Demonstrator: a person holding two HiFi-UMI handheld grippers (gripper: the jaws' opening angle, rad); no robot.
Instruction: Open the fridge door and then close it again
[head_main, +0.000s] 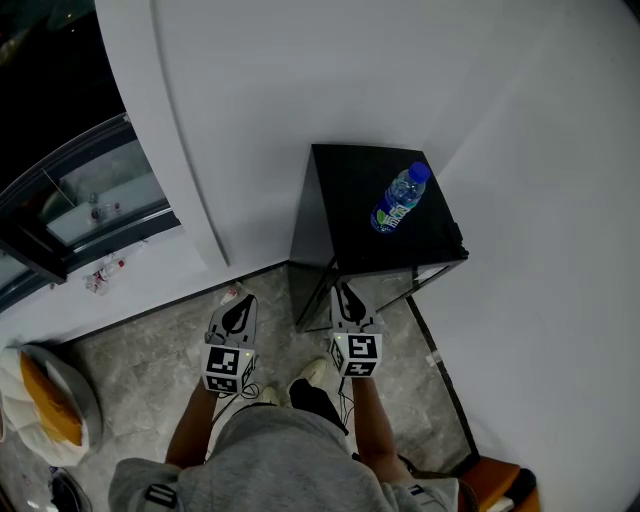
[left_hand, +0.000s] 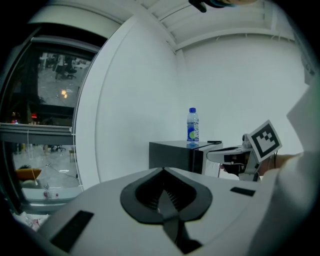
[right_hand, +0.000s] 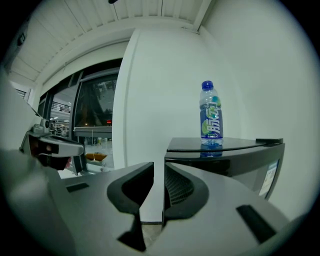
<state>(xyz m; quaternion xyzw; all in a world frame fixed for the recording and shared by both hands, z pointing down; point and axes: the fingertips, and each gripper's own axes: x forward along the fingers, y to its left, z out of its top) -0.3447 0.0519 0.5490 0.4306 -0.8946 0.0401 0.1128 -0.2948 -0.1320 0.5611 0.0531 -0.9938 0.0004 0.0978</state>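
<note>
None of the task looked done: the fridge (head_main: 350, 200) stood in the corner just ahead, its door (right_hand: 240, 162) seemingly shut, while the left gripper (head_main: 238, 300) held its fingers closed on nothing and the right gripper (head_main: 344, 292) kept its fingers slightly apart, empty.

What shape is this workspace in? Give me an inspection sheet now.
Surface: grey stone floor; nothing under the grippers.
Job's things: black fridge in the corner, door looks shut; bottle upright on its top.
Clutter: small red-and-white litter by the window; orange-and-white object at far left.
Grippers: left gripper fingers shut, empty; right gripper fingers slightly apart, empty; neither touches the fridge.
Cables: thin lead below the left gripper.
Surroundings: white walls, curved column, dark window.
</note>
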